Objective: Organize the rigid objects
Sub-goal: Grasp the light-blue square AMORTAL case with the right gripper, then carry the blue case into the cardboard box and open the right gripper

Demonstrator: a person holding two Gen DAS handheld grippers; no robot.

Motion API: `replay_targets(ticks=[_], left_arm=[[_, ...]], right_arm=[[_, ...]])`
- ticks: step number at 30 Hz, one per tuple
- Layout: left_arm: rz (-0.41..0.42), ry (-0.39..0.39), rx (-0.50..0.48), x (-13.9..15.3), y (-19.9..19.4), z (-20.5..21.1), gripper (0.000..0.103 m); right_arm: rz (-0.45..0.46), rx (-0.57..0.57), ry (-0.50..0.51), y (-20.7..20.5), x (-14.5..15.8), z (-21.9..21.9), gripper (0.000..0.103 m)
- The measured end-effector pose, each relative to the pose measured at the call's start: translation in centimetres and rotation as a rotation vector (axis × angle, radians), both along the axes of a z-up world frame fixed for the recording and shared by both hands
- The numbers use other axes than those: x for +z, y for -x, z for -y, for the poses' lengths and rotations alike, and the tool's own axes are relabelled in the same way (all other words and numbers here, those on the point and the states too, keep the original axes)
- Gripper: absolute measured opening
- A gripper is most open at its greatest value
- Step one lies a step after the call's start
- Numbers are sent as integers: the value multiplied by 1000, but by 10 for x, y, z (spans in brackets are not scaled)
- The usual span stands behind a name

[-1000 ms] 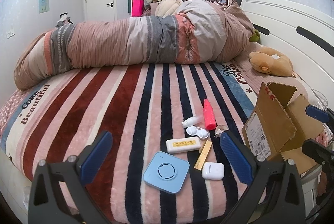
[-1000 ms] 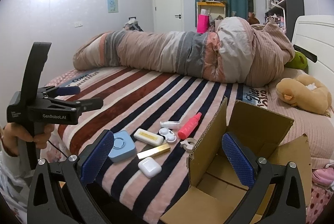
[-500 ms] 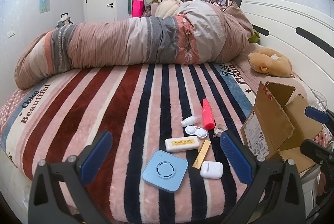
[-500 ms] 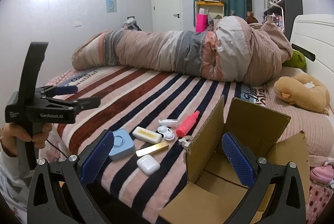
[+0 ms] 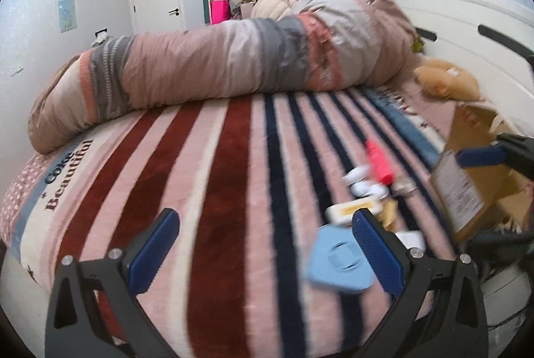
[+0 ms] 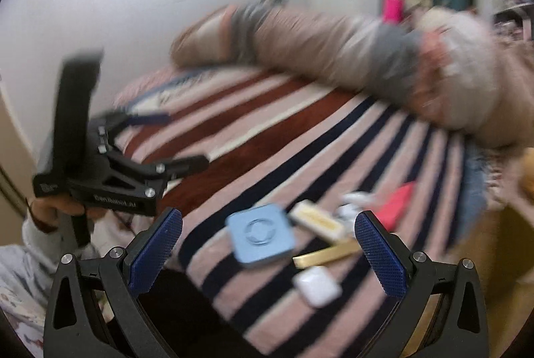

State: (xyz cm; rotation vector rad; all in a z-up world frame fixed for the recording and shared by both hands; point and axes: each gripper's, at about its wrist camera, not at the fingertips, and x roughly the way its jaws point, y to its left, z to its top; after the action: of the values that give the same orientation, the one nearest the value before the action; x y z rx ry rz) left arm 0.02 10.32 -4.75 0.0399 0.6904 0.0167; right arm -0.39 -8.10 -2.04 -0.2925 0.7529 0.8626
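Right wrist view shows the right gripper (image 6: 268, 252) with its jaws spread wide and nothing between them, hanging over the near edge of the striped blanket (image 6: 267, 137); just ahead of it lies the small cluster of rigid things, blurred but readable: a blue square device (image 6: 260, 236), a white case with a yellow label (image 6: 317, 219), a gold bar (image 6: 328, 254), a white earbud case (image 6: 317, 286) and a pink bottle (image 6: 397, 202). The blue device looks flat, stiff and light, with a smooth face that may slip; I judge it best taken across two opposite edges, not on its faces. The earbud case is rounded and glossy, so a grip across its short sides seems safer. The left gripper (image 5: 265, 249) is also wide and holds nothing, over the same blanket with the cluster at its right finger; the cardboard box (image 5: 474, 177) stands further right, beside the objects.
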Motion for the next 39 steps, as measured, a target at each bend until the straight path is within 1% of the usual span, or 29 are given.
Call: replay_targets(ticks=[3, 5, 7, 9, 10, 12, 13, 14, 15, 17, 18, 21, 22, 23, 25, 26, 28, 29, 31, 33, 35, 37, 39], left_arm=[[-36, 2, 8, -19, -2, -23, 102], [-61, 11, 9, -32, -4, -32, 102], [-87, 34, 2, -47, -5, -40, 102], [-106, 74, -24, -60, -8, -45, 102], [-112, 87, -36, -65, -9, -45, 102], [-118, 87, -47, -72, -13, -45, 102], [-119, 82, -48, -74, -15, -43, 102], [-119, 80, -51, -76, -17, -42, 102], [-117, 83, -57, -77, -18, -41, 102], [-118, 95, -68, -78, -19, -41, 102], [-121, 101, -70, -79, -19, -41, 102], [-142, 116, -75, -81, -20, -42, 102], [-149, 123, -85, -81, -20, -42, 102], [-154, 132, -96, -81, -20, -41, 102], [-161, 172, -140, -78, -18, -39, 102], [-159, 194, -160, -75, -18, -37, 102], [-148, 242, -209, -64, -17, -30, 101], [-142, 273, -247, -56, -17, -25, 100], [-126, 324, -318, -41, -17, -12, 94], [-118, 386, -403, -21, -20, 5, 87], [-114, 427, -458, -4, -22, 24, 82], [-99, 476, -528, 16, -24, 43, 74], [-86, 513, -604, 37, -27, 71, 60]], right_arm=[[-76, 48, 89, -13, -41, -40, 103], [-125, 50, 136, -28, -73, -57, 103], [-144, 30, 168, -41, -96, -64, 103], [-140, 28, 213, -52, -118, -69, 103], [-139, 36, 222, -55, -123, -70, 103], [-156, 76, 237, -59, -133, -70, 103], [-173, 92, 249, -61, -137, -70, 103], [-207, 109, 251, -60, -140, -69, 100], [-242, 125, 234, -58, -139, -66, 97], [-283, 157, 200, -57, -138, -64, 97], [-286, 170, 197, -56, -138, -65, 97], [-231, 143, 229, -59, -145, -71, 79], [-232, 136, 222, -63, -146, -73, 79], [-227, 132, 212, -64, -144, -74, 79], [-175, 130, 213, -59, -137, -75, 78], [-137, 122, 201, -53, -130, -73, 78], [-100, 113, 164, -46, -116, -70, 78], [-71, 109, 130, -39, -102, -64, 78], [-27, 101, 88, -31, -83, -57, 78], [25, 80, 19, -20, -53, -41, 78], [84, 63, -40, -7, -29, -28, 78], [144, 48, -88, 6, -7, -9, 78], [202, 12, -126, 18, 13, 11, 78]])
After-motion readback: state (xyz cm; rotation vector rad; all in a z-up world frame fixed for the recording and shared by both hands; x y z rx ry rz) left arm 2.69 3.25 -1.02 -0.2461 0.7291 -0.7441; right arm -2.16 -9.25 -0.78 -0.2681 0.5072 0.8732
